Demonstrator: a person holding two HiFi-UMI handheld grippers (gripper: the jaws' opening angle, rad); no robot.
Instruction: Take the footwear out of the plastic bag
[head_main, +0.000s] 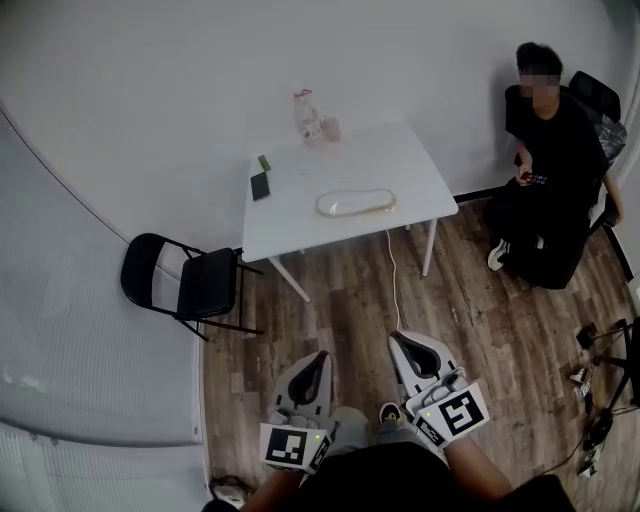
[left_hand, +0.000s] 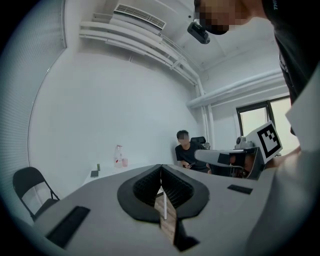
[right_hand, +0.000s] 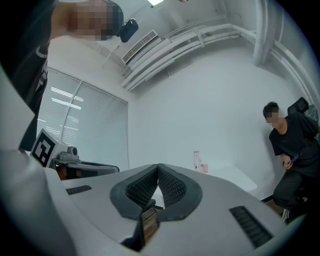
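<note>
well, the wood floor (head_main: 350, 300) spreads widest, with the white tabletop (head_main: 300, 215) by the wall and a black folding chair (head_main: 205, 283) at its left. the left gripper (head_main: 320, 356) and right gripper (head_main: 397, 338) hover over the floor, well apart from the tabletop, jaws pressed together on nothing. the plastic bag (head_main: 356, 203) lies near the tabletop's front edge, and a bottle (head_main: 307, 115) stands at the back.

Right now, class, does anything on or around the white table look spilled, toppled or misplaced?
Nothing stands out. The plastic bag lies flat on the table, the bottle stands upright at its far edge, and the folding chair stands beside it.
</note>
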